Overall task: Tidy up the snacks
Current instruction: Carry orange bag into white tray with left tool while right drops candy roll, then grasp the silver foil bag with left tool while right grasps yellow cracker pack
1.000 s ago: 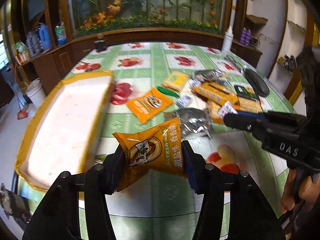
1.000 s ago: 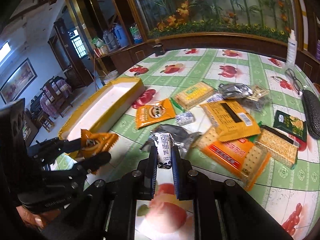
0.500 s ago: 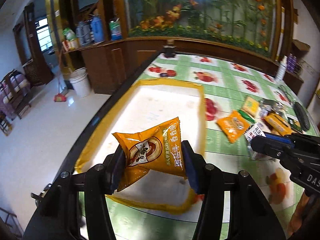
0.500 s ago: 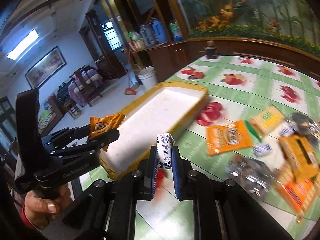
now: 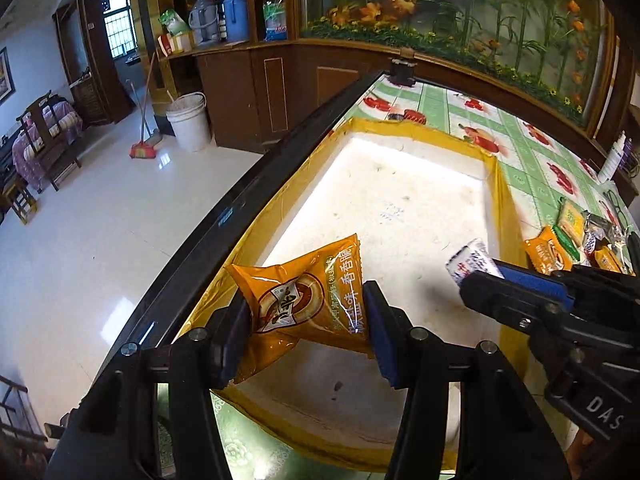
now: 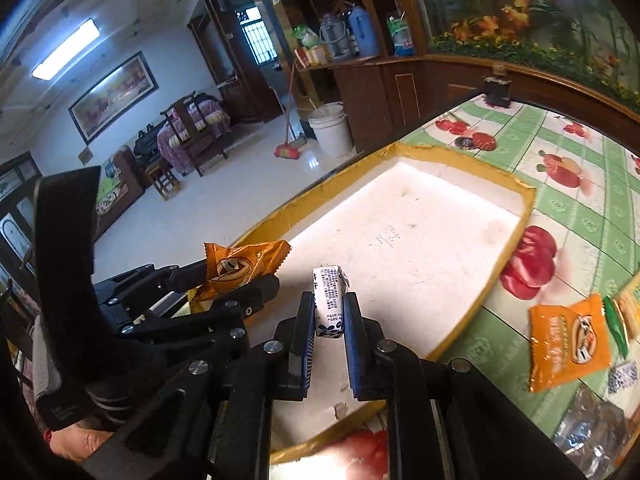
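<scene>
We see the left tongs (image 5: 306, 316) clamped on an orange snack packet (image 5: 304, 300), held just above the near end of the white tray (image 5: 400, 208) with its yellow taped rim. The right tongs (image 6: 328, 320) are clenched on a small white candy (image 6: 329, 300) with dark print, upright between the blue pads, also over the tray's near part. The tray lies on the table (image 6: 580, 208), along its edge, and looks bare inside apart from small marks. Another orange packet (image 6: 568, 348) lies on the green fruit-patterned cloth beside the tray; the pieces around it are probably more snacks, blurred here.
</scene>
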`<action>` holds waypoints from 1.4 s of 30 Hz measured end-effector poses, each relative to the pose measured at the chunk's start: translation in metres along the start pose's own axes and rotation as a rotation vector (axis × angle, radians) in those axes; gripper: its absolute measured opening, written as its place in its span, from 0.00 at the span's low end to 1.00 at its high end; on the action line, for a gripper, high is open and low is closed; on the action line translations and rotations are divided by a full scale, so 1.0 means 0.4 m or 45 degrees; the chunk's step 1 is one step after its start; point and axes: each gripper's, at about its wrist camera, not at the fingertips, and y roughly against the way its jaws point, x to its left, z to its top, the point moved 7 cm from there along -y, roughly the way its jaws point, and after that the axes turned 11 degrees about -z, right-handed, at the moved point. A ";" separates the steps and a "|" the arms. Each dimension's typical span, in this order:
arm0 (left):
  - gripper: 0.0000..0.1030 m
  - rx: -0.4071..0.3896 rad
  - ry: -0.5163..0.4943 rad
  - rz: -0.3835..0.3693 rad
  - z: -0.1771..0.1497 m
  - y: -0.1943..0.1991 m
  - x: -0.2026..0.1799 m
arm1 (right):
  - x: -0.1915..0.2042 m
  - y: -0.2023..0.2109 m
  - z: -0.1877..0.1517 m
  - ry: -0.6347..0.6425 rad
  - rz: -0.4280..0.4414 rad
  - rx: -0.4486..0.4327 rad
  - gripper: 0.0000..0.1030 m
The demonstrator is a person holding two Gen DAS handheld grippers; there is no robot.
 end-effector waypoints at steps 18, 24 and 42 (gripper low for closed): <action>0.82 0.033 -0.049 0.128 -0.005 0.003 -0.003 | -0.071 0.037 -0.004 -0.059 -0.119 -0.054 0.69; 0.82 -0.018 -0.029 0.132 0.012 0.047 -0.010 | -0.127 0.117 -0.032 -0.110 -0.134 -0.091 0.69; 0.82 0.007 -0.364 -0.325 -0.034 0.055 -0.455 | -0.589 0.419 -0.353 -0.578 -0.514 -0.136 0.75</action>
